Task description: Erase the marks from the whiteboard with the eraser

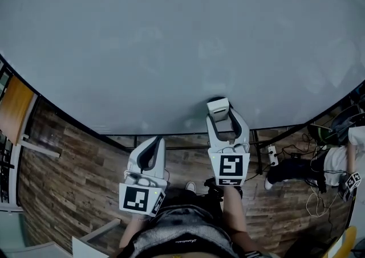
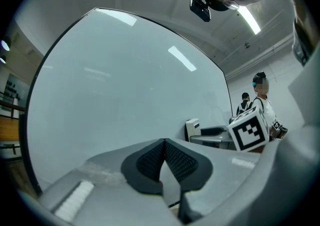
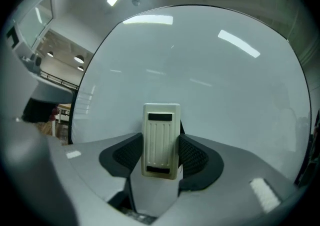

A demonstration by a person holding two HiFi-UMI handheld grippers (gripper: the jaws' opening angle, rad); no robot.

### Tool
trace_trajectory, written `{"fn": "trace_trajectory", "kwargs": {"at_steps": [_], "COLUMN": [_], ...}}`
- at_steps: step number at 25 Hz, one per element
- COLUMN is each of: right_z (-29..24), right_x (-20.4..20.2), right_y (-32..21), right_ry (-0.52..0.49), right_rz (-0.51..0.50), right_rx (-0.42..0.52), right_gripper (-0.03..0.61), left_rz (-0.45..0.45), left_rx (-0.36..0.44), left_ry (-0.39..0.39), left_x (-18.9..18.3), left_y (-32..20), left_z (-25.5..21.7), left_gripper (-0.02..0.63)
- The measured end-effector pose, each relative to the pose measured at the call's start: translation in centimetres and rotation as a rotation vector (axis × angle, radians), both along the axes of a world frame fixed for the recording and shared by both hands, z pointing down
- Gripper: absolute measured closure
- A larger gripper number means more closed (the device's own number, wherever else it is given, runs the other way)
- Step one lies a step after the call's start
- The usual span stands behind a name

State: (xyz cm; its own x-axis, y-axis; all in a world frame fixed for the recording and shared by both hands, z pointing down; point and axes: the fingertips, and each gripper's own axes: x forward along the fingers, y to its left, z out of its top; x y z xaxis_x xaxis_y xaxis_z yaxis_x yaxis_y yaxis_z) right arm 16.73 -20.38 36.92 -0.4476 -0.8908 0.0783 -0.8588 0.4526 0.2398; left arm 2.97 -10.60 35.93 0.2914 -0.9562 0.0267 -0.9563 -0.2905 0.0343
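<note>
The whiteboard (image 1: pixel 171 40) fills the upper head view, pale grey, with only faint smudges showing. My right gripper (image 1: pixel 219 110) is shut on a cream ribbed eraser (image 3: pixel 161 140), held upright against the board's lower edge (image 1: pixel 218 107). The eraser's back faces the right gripper view, with the board (image 3: pixel 210 70) behind it. My left gripper (image 1: pixel 153 144) hangs lower, below the board's edge, shut with nothing between its pads (image 2: pixel 164 157). In the left gripper view the board (image 2: pixel 125 85) stands ahead, and the eraser (image 2: pixel 192 129) and the right gripper's marker cube (image 2: pixel 248 129) show at the right.
Wood-plank floor (image 1: pixel 74 183) lies below the board, whose black frame (image 1: pixel 188 135) runs along its bottom. Cables and a power strip (image 1: pixel 272 155) lie at the right, near a seated person (image 1: pixel 336 160). Two people (image 2: pixel 255 103) stand beyond the board's right end.
</note>
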Motion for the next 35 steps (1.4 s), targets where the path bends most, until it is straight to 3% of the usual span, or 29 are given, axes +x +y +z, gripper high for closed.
{"fn": "trace_trajectory", "kwargs": {"at_steps": [3, 14, 25, 35], "right_z": [-0.5, -1.4, -0.7, -0.6], "right_x": [0.3, 0.6, -3.6, -3.7], "right_y": [0.1, 1.7, 2.4, 1.9], "right_ry": [-0.035, -0.009, -0.005, -0.036], "right_rz": [-0.01, 0.012, 0.026, 0.175], "right_rx": [-0.003, 0.037, 0.024, 0.017], "right_gripper": [0.347, 0.347, 0.347, 0.348], "left_rz": [-0.004, -0.017, 0.038, 0.072], "left_rx": [-0.006, 0.025, 0.016, 0.002], "left_ry": [0.015, 0.025, 0.037, 0.038], "left_x": [0.1, -0.4, -3.2, -7.3], "left_y": [0.1, 1.6, 1.7, 0.6], "left_z": [0.3, -0.7, 0.0, 0.3], "left_gripper": [0.609, 0.609, 0.609, 0.609]}}
